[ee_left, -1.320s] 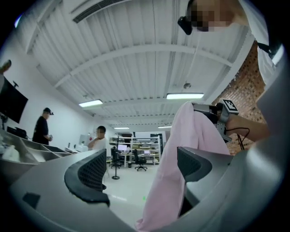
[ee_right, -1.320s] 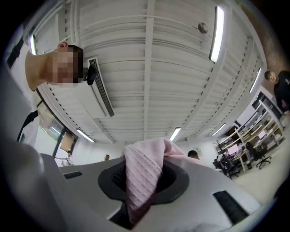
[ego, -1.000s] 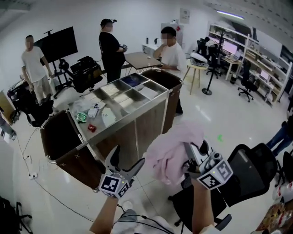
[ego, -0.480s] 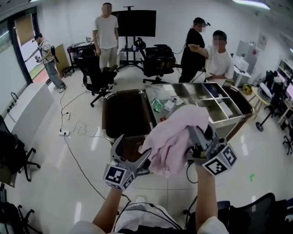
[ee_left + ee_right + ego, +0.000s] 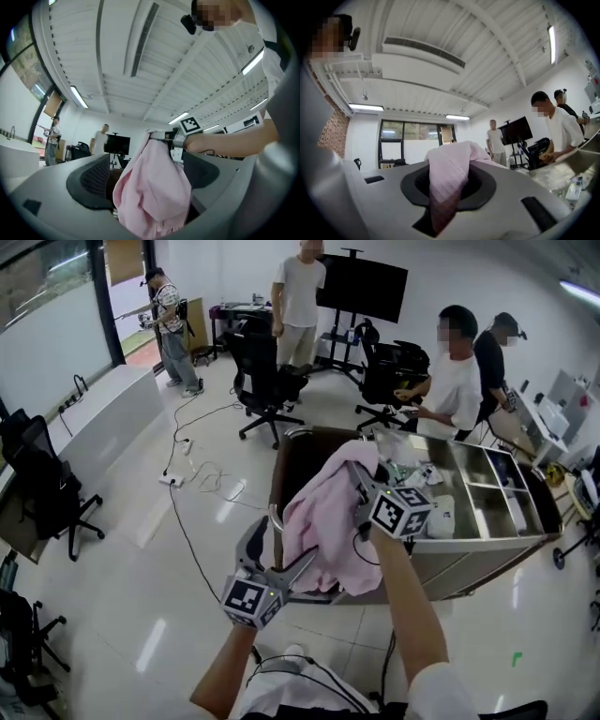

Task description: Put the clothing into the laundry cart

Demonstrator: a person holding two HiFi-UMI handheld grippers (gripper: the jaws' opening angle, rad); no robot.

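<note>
A pink garment [image 5: 323, 521] hangs from my right gripper [image 5: 359, 479], which is shut on its upper fold; in the right gripper view the cloth [image 5: 446, 180] is pinched between the jaws and drapes over them. The garment hangs above the dark brown bag of the laundry cart [image 5: 278, 474]. My left gripper [image 5: 277, 554] stands open just below and left of the garment's lower edge. In the left gripper view the pink cloth [image 5: 152, 192] dangles between the spread jaws of the left gripper [image 5: 149, 174] without being pressed.
The cart's steel top [image 5: 487, 538] with several compartments and small items lies to the right. A seated person [image 5: 455, 381] is behind it, others stand farther back. Office chairs [image 5: 262, 381] and floor cables [image 5: 197, 474] lie to the left and ahead.
The view has swung round, so the cart's brown bag now lies straight ahead. My right gripper has carried the pink garment up and forward over the bag. The left gripper stays low and open.
</note>
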